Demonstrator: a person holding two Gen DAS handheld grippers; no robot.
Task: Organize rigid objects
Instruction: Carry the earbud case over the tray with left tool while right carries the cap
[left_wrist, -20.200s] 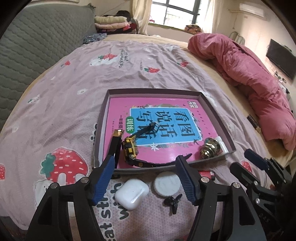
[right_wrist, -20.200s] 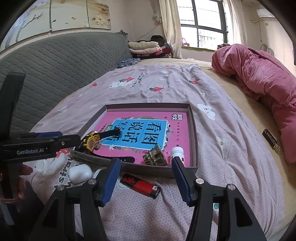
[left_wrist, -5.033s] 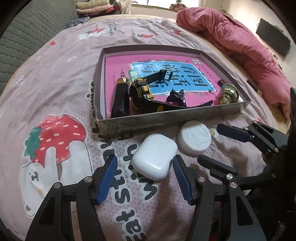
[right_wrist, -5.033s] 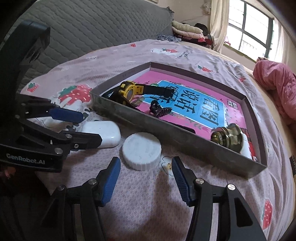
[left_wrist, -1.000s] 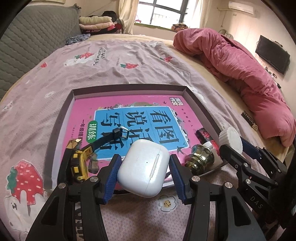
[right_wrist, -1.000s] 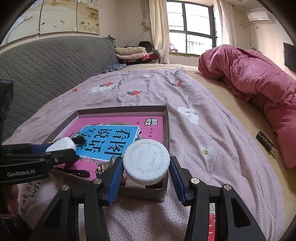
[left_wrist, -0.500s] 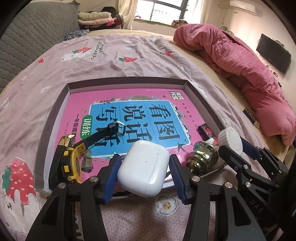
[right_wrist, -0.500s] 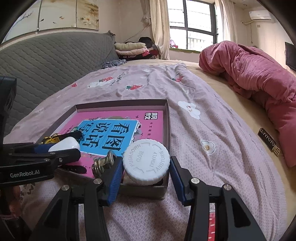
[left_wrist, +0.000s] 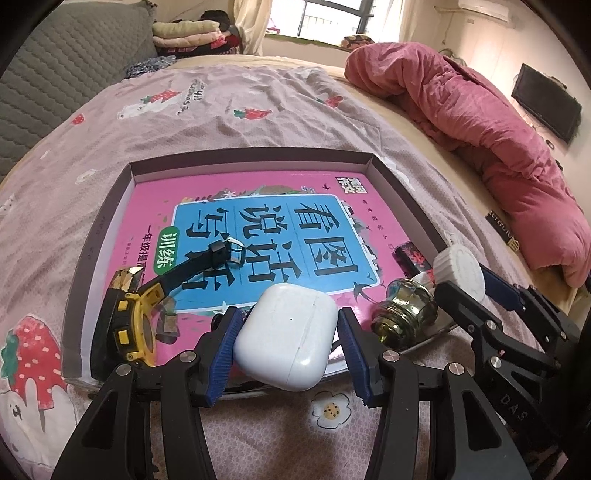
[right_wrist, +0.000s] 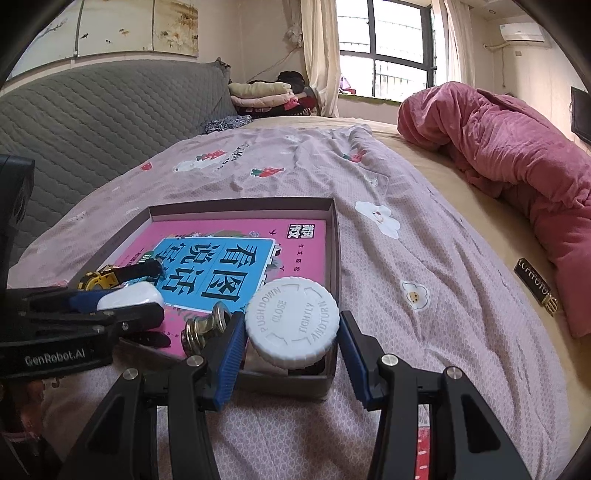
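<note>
My left gripper (left_wrist: 286, 350) is shut on a white earbud case (left_wrist: 286, 338), held just over the near edge of the shallow box (left_wrist: 236, 157) with the pink book (left_wrist: 258, 218). My right gripper (right_wrist: 291, 349) is shut on a white screw cap (right_wrist: 292, 319), over the box's near right corner (right_wrist: 334, 236). In the box lie a yellow-and-black watch (left_wrist: 136, 314), a brass knob (left_wrist: 402, 314), a lighter (left_wrist: 412, 254) and a small white bottle, partly hidden. The cap also shows in the left wrist view (left_wrist: 460, 267), the case in the right wrist view (right_wrist: 131, 297).
The box lies on a pink strawberry-print bedsheet (left_wrist: 221, 96). A red quilt (left_wrist: 480, 122) is heaped at the right. A small black tag (right_wrist: 535, 286) lies on the sheet to the right. A grey headboard (right_wrist: 92, 107) and folded clothes (right_wrist: 266, 94) are behind.
Since five seconds ago both grippers have closed on the case and the cap and lifted them off the sheet. In the last second both have moved slightly forward over the box's near edge.
</note>
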